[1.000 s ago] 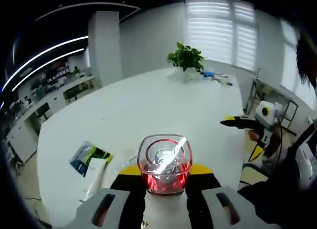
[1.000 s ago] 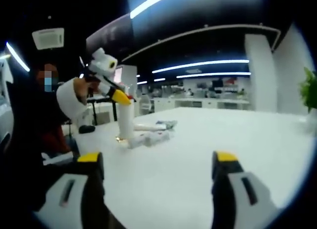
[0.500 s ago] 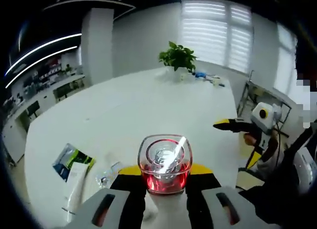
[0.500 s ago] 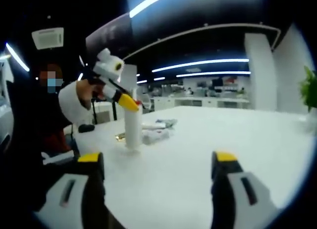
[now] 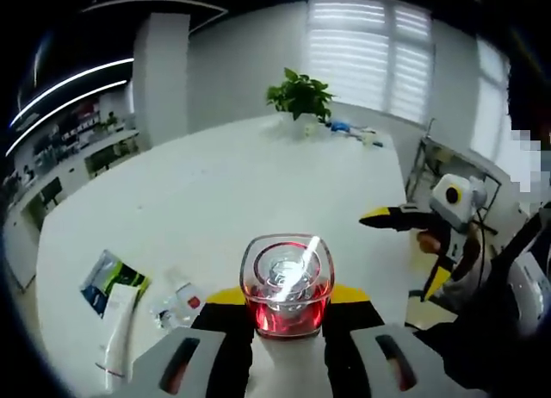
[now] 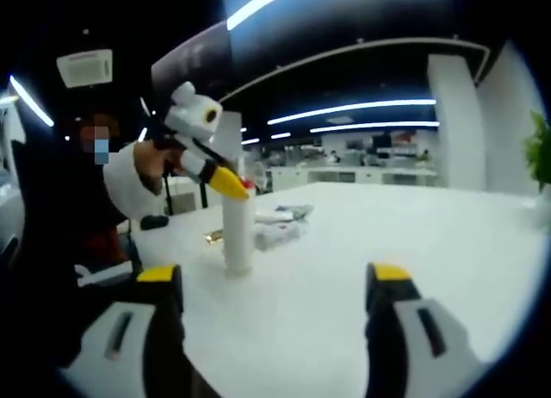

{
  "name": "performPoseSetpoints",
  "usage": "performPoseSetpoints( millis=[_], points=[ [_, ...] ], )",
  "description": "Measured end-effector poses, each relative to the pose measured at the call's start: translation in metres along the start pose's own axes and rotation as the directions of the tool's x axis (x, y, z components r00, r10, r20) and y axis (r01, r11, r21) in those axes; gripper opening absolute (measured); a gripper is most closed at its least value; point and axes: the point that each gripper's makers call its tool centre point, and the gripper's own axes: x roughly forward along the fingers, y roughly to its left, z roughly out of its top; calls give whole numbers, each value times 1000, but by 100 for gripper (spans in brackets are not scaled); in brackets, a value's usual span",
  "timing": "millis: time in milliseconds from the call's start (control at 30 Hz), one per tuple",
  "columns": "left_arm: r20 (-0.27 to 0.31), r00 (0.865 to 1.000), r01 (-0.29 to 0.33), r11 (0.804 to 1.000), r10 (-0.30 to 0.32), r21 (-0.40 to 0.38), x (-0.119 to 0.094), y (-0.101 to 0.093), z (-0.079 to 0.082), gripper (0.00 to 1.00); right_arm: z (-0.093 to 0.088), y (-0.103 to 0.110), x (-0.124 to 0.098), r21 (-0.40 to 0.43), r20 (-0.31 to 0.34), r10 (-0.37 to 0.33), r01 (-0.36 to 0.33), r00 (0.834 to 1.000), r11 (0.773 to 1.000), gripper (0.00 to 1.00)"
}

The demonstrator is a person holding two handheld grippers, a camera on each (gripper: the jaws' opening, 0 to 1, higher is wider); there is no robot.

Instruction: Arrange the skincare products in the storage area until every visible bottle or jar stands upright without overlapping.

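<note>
Between the left tool's (image 5: pixel 287 316) closed tips sits a red-capped bottle (image 5: pixel 287 288); beside it lie tubes (image 5: pixel 116 325). Right tool (image 6: pixel 275 286), tips apart, faces that upright bottle on the surface (image 6: pixel 362 234).

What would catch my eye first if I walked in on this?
Probably the red-capped bottle pinched in the left claw, standing upright on the white table. Next, the right claw hanging open with nothing in it, facing that same bottle. Beside the bottle, a tube and small bottle lie flat.
</note>
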Motion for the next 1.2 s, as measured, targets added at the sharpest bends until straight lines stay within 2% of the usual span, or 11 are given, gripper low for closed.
performPoseSetpoints(
  millis=[633,767,833,967,1200],
  points=[
    [23,999,-49,995,48,85,-1,-8,-7,30,-2,6,4,-2,-6,12,-12,1000,1000,88],
    [31,999,-44,994,41,98,-3,-8,-8,30,-2,12,6,-13,-6,29,-29,1000,999,89],
    [50,998,-42,991,36,128,-3,-8,-7,30,0,15,7,-23,-3,39,-39,999,999,90],
    [87,996,-32,992,21,126,-3,-6,-6,30,-4,18,8,-65,-22,50,-51,999,997,91],
    [170,985,0,991,-23,137,-6,-1,-3,31,-13,19,17,-63,-48,52,-55,998,997,91]
  ],
)
